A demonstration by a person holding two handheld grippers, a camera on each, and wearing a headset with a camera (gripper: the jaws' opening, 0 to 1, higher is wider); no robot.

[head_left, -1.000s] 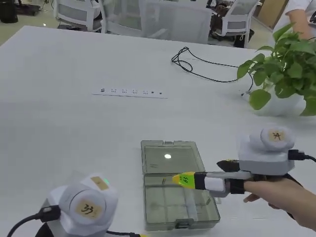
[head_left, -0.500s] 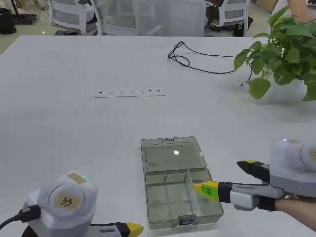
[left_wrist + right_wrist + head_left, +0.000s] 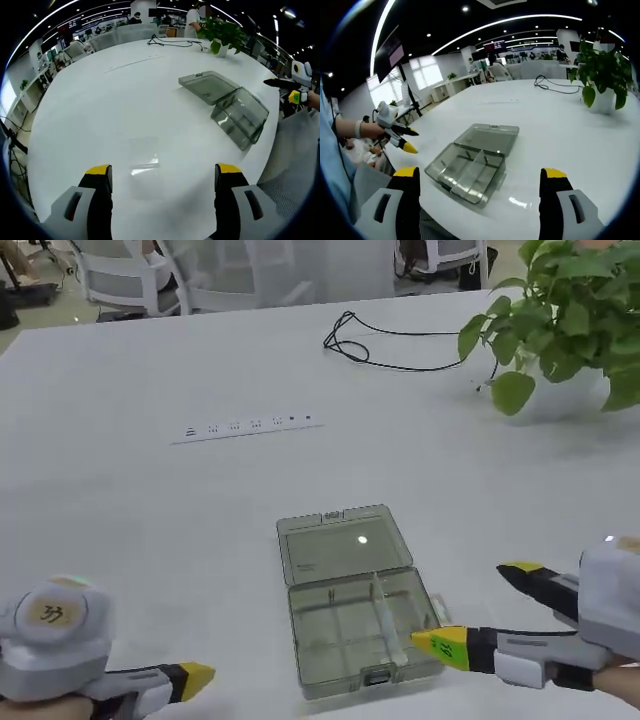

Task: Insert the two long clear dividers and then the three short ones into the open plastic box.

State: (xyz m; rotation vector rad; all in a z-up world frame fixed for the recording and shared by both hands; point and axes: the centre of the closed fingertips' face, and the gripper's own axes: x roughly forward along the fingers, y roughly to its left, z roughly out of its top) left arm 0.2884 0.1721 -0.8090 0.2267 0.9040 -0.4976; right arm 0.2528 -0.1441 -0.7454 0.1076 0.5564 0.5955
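Observation:
The open clear plastic box (image 3: 330,640) lies near the table's front edge, lid (image 3: 340,545) flat behind its base. A long clear divider (image 3: 383,625) stands upright along the base, right of its middle. My right gripper (image 3: 478,608) is open just right of the box with nothing between its fingers; in the right gripper view the box (image 3: 455,172) lies ahead of that gripper (image 3: 480,173). My left gripper (image 3: 162,172) is open low over the table at the front left. A loose clear divider (image 3: 144,159) lies flat on the table just ahead of its jaws.
A white power strip (image 3: 250,427) lies across the table's middle. A black cable (image 3: 370,345) curls at the back, and a potted plant (image 3: 560,320) stands at the back right. Office chairs (image 3: 120,275) stand beyond the far edge.
My right gripper has drawn back from over the box base to its right side. A divider now stands in the base. My left gripper has shifted left and lower.

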